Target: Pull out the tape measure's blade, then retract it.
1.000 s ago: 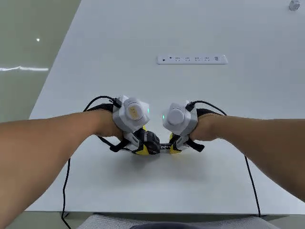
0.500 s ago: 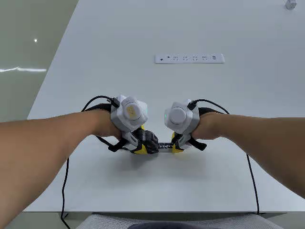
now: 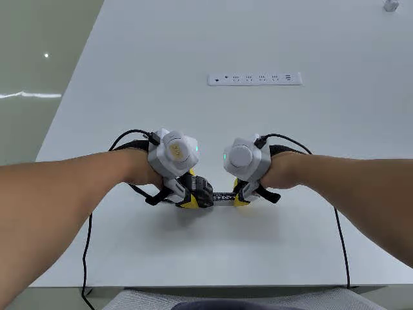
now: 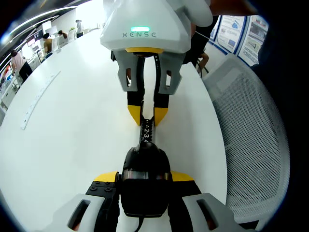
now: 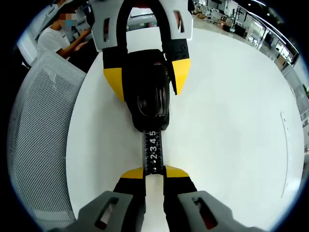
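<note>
Near edge of the surface (image 3: 193, 77): both tools meet here, close in front of the person, tips pointing toward each other.
Tape measure (image 3: 200, 192): black case lying on the white top, between the two tools; seen from behind in the left gripper view (image 4: 145, 179) and mouth-on in the right gripper view (image 5: 152, 94).
Left hand-held gripper (image 3: 191, 197): its yellow-tipped jaws are clamped on either side of the case (image 4: 145, 176); from the opposite camera they bracket the black body (image 5: 147, 77).
Blade (image 3: 222, 197): a short length is out of the case, running straight across to the other tool; printed numerals 2, 3, 4, 5 can be read on it (image 5: 153, 153), and it lies low over the top (image 4: 147, 131).
Right hand-held gripper (image 3: 240, 197): jaws closed together, pinching the free end of the blade between the yellow tips (image 5: 154, 173); the left gripper view shows the same pinch head-on (image 4: 147, 116).
Forearms (image 3: 71, 187): bare, coming in from both sides of the head view.
Cables (image 3: 86, 245): black, trailing from each tool back over the near edge.
Power strip (image 3: 254, 79): white, flat on the top, well apart from the tools, farther from the person.
Mesh chair (image 4: 251, 135): white, just beside the near edge (image 5: 38, 135).
</note>
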### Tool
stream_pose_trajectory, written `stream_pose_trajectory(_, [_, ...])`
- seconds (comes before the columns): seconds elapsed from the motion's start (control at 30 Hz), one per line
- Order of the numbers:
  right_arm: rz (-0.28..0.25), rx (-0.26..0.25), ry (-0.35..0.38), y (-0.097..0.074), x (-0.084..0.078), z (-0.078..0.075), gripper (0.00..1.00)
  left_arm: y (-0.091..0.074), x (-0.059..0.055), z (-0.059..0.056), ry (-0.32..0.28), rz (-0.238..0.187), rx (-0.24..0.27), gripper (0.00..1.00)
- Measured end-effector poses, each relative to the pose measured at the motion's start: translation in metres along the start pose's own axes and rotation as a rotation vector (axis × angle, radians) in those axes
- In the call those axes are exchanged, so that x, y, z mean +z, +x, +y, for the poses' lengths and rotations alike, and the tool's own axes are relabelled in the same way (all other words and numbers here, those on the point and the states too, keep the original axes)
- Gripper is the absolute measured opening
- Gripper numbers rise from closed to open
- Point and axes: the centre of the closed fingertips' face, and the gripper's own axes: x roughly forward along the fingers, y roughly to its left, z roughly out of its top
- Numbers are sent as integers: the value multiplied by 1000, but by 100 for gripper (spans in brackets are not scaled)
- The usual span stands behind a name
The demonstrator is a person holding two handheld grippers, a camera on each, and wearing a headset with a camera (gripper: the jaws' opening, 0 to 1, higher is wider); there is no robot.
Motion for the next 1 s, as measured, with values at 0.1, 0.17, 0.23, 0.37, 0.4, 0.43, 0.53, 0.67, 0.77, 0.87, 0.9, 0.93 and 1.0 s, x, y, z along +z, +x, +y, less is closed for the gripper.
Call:
stream_pose_trajectory(0.1, [2, -1, 1, -1, -2, 0, 11, 0, 0, 0, 2, 1, 1, 35])
stream_pose_trajectory(0.17, [5, -2, 1, -1, -3, 1, 11, 0, 0, 0, 2, 1, 1, 35])
stream_pose_trajectory(0.23, [7, -2, 4, -1, -5, 1, 11, 0, 0, 0, 4, 1, 1, 35])
stream_pose_trajectory(0.37, [9, -5, 7, -1, -7, 0, 11, 0, 0, 0, 4, 3, 1, 35])
stream_pose_trajectory(0.4, [9, -6, 6, -1, -8, 0, 12, 0, 0, 0, 3, 3, 1, 35])
stream_pose_trajectory(0.43, [9, -8, 8, -2, -8, 0, 12, 0, 0, 0, 2, 3, 1, 35])
stream_pose_trajectory(0.53, [12, -9, 14, -2, -9, 0, 11, 0, 0, 0, 1, 2, 0, 35])
stream_pose_trajectory(0.67, [14, -8, 22, -3, -11, 1, 11, 0, 0, 0, 1, 3, 1, 35])
stream_pose_trajectory(0.77, [10, -7, 27, -3, -13, 0, 11, 0, 0, 0, 2, 3, 2, 35])
stream_pose_trajectory(0.87, [9, -8, 29, -4, -15, 0, 11, 0, 0, 0, 1, 2, 1, 35])
stream_pose_trajectory(0.9, [10, -8, 30, -4, -16, 1, 11, 0, 0, 0, 1, 2, 1, 35])
stream_pose_trajectory(0.93, [10, -9, 30, -5, -16, 1, 11, 0, 0, 0, 0, 2, 1, 35])
stream_pose_trajectory(1.0, [9, -9, 32, -5, -17, 0, 11, 0, 0, 0, 1, 3, 1, 35])
